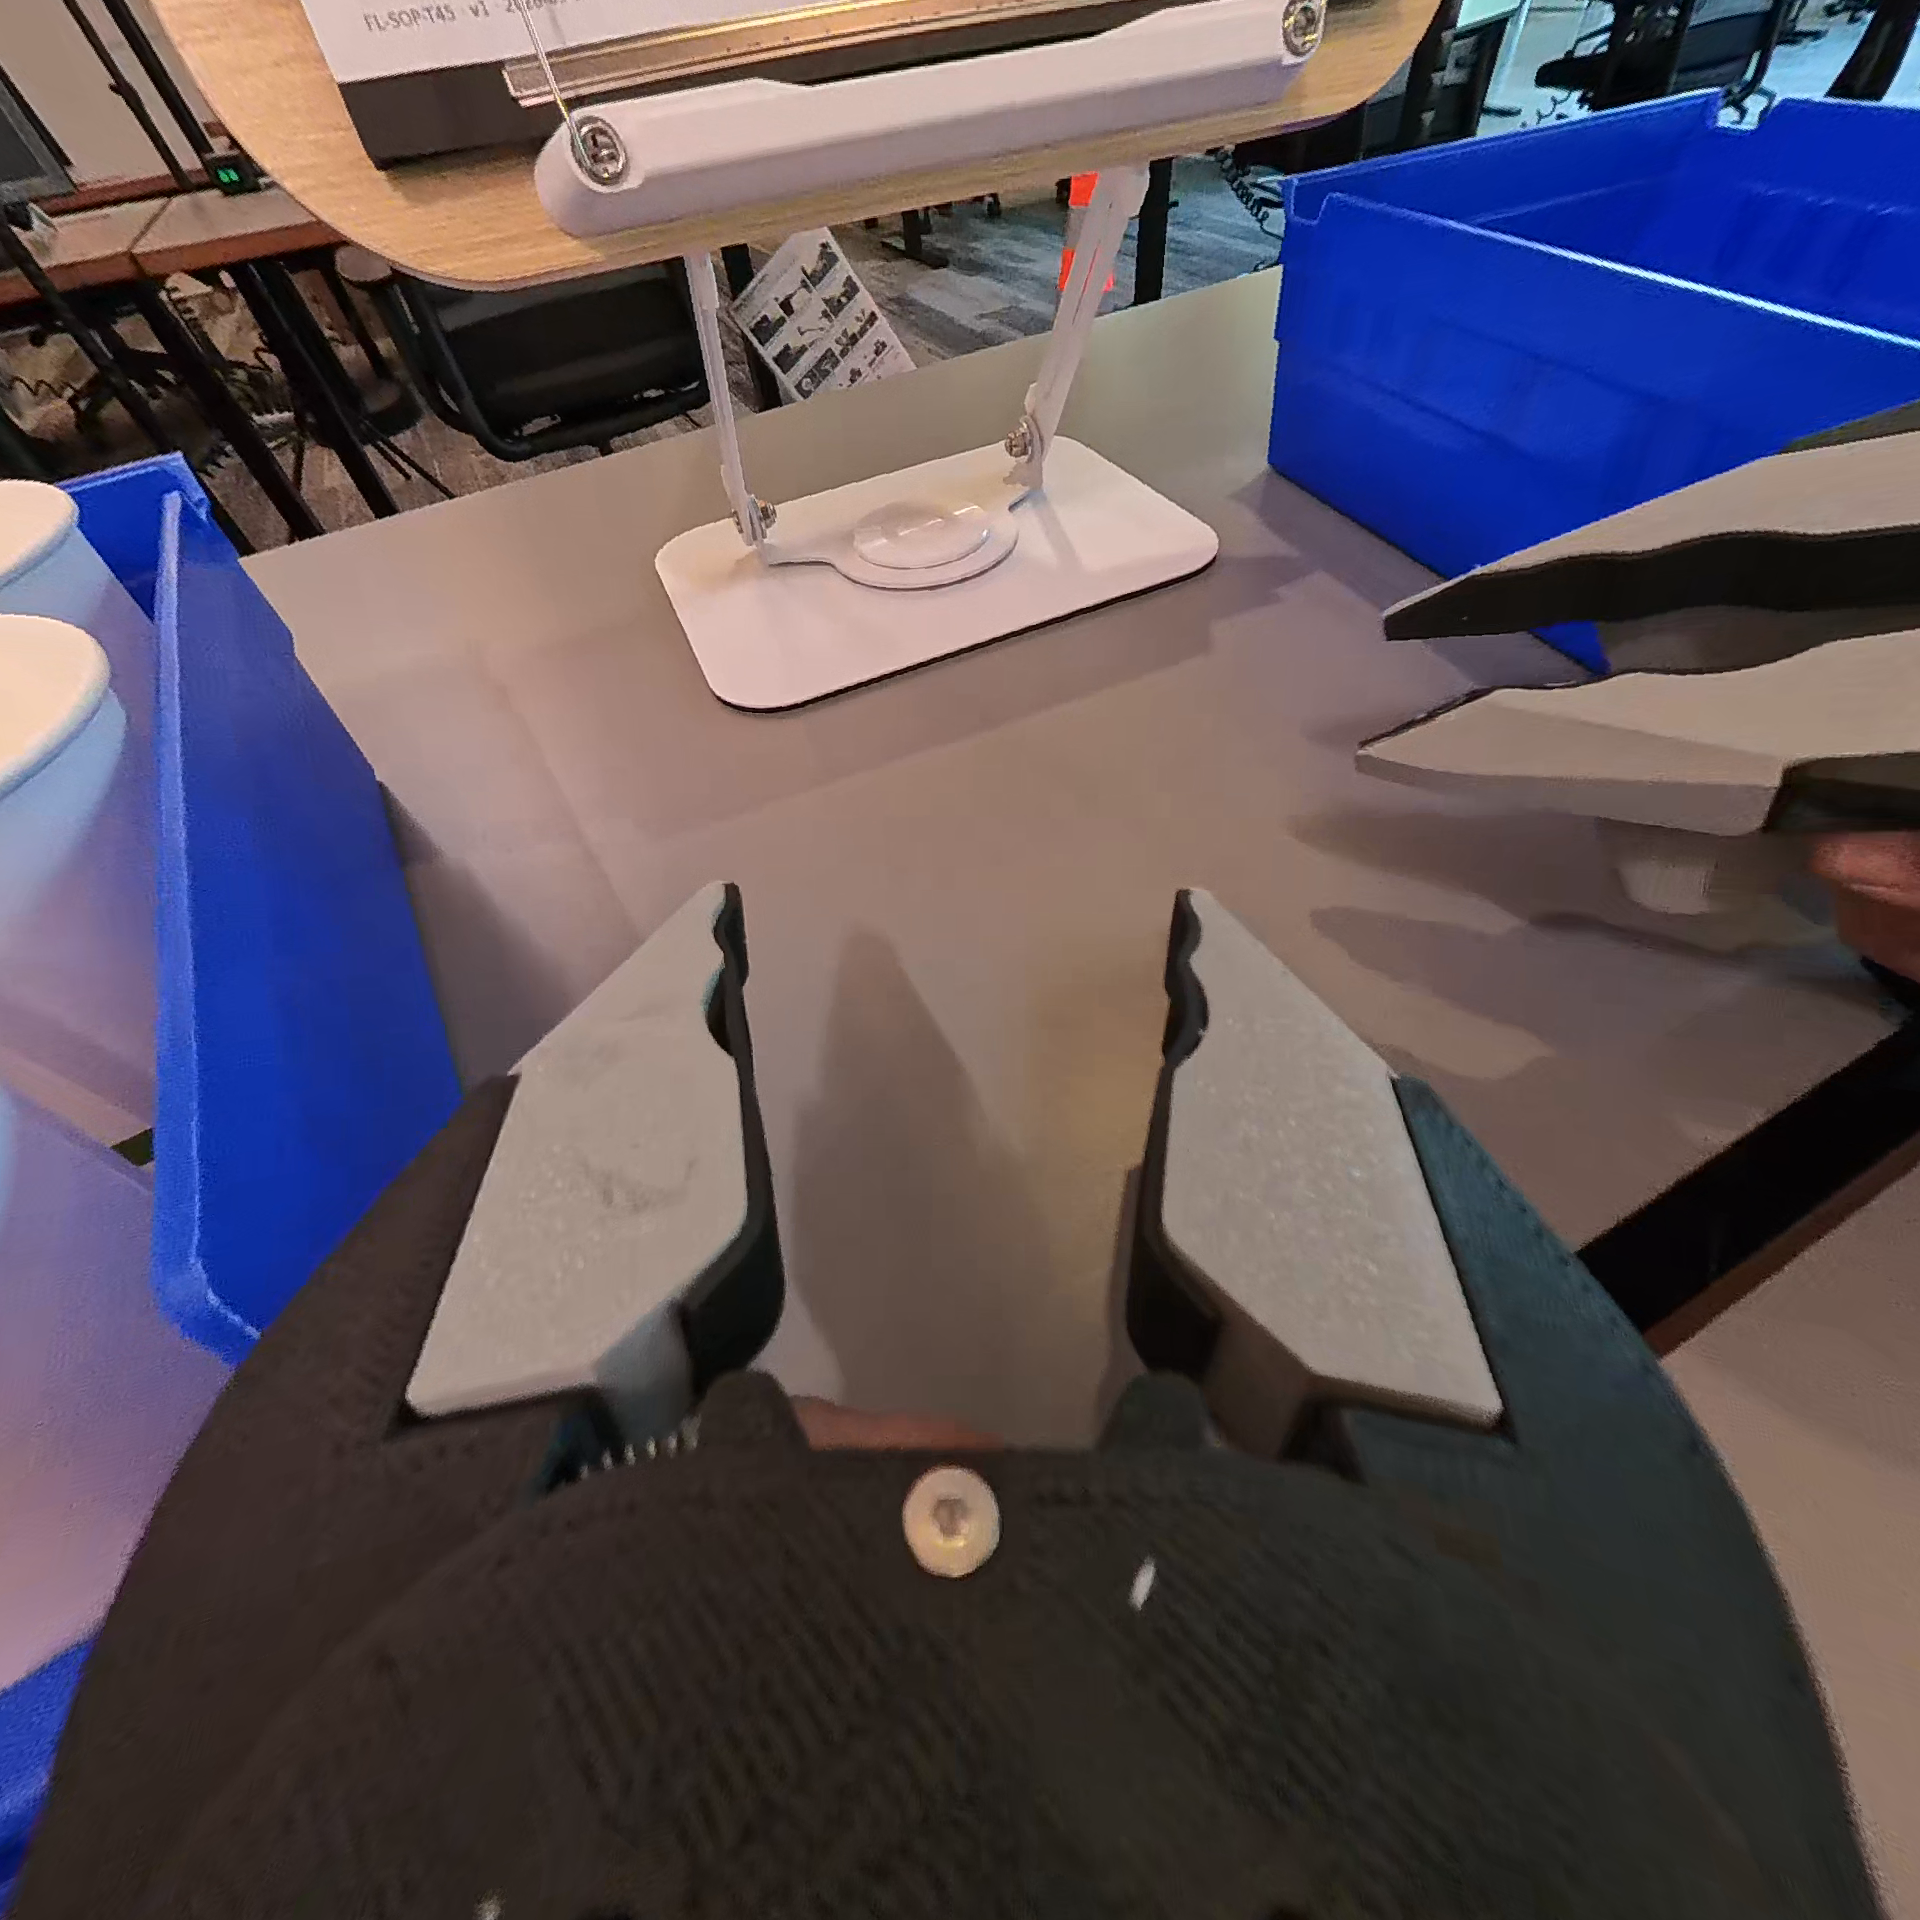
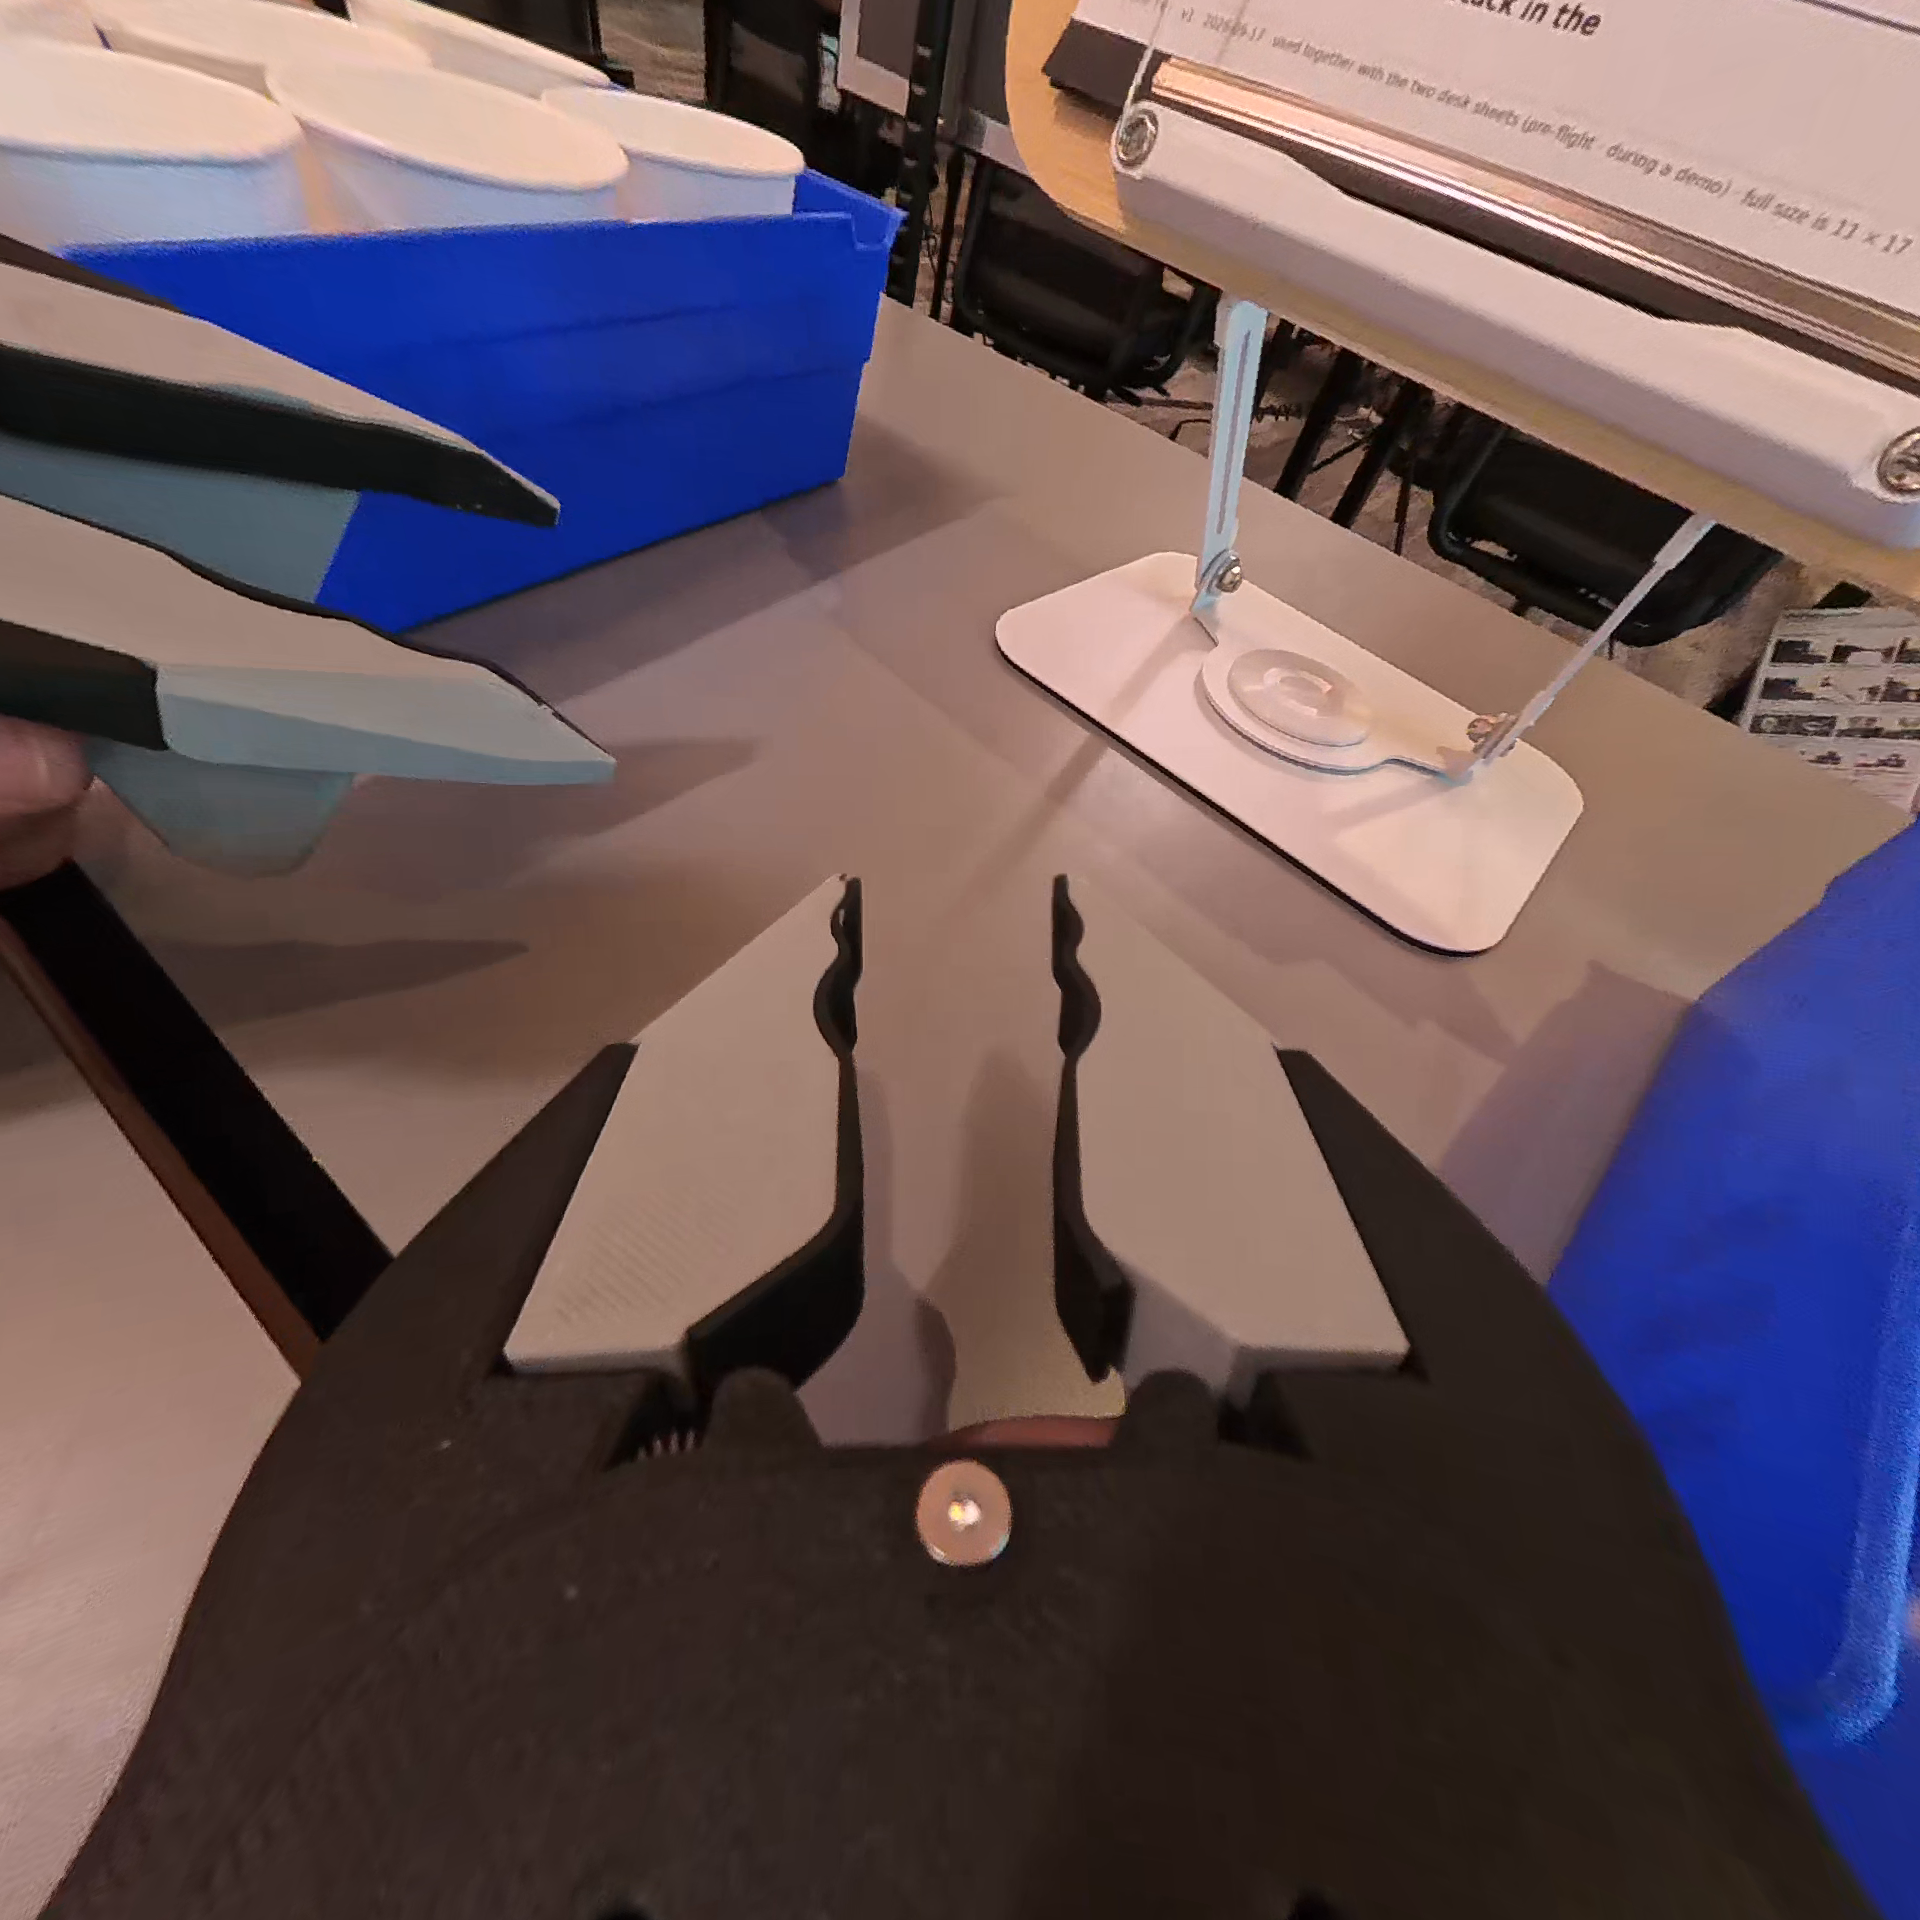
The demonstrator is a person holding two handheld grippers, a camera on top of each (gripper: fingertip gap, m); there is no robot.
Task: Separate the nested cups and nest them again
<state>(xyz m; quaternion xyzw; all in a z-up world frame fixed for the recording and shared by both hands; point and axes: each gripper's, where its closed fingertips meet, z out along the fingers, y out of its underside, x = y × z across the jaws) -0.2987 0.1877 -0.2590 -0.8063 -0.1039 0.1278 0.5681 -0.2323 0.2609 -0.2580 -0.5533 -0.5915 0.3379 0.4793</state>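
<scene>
Several white paper cups (image 2: 447, 156) stand upright in a blue bin (image 2: 582, 395) at the table's left; two of them show at the left edge of the left wrist view (image 1: 47, 727). My left gripper (image 1: 956, 899) is open and empty above the grey table (image 1: 935, 810), to the right of that bin (image 1: 260, 935). My right gripper (image 2: 954, 888) is open and empty above the table too. Each gripper shows in the other's view, the right (image 1: 1377, 686) and the left (image 2: 582, 634), both with jaws apart and nothing between them.
A white document stand (image 1: 935, 582) with a tilted wooden board (image 1: 436, 208) stands at the table's far middle, also in the right wrist view (image 2: 1299, 748). A second blue bin (image 1: 1579, 343) sits at the right, its near edge in the right wrist view (image 2: 1766, 1299). The table's front edge (image 1: 1766, 1195) is close.
</scene>
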